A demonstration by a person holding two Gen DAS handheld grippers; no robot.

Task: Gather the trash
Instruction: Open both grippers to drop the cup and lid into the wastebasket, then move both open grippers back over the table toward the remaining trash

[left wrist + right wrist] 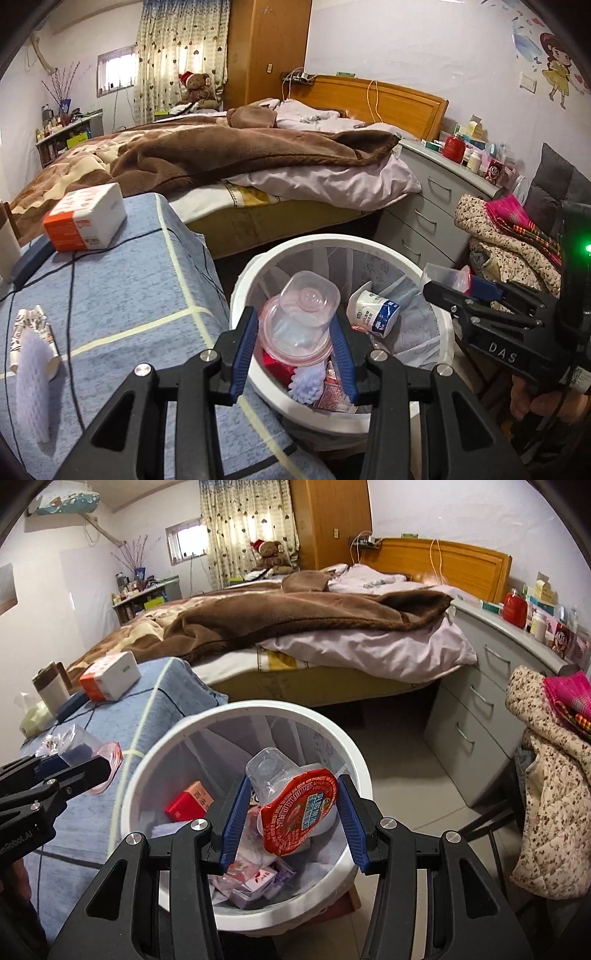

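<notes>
Both grippers tilt down over the white bin (155,760): left gripper (293,354) jaws grasping a clear pink-lidded cup (303,314), right gripper (291,818) jaws grasping a red-lidded cup (295,805) above its opening.

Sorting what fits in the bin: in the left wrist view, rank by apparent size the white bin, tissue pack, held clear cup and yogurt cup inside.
1. white bin
2. tissue pack
3. clear cup, enlarged by nearness
4. yogurt cup
</notes>
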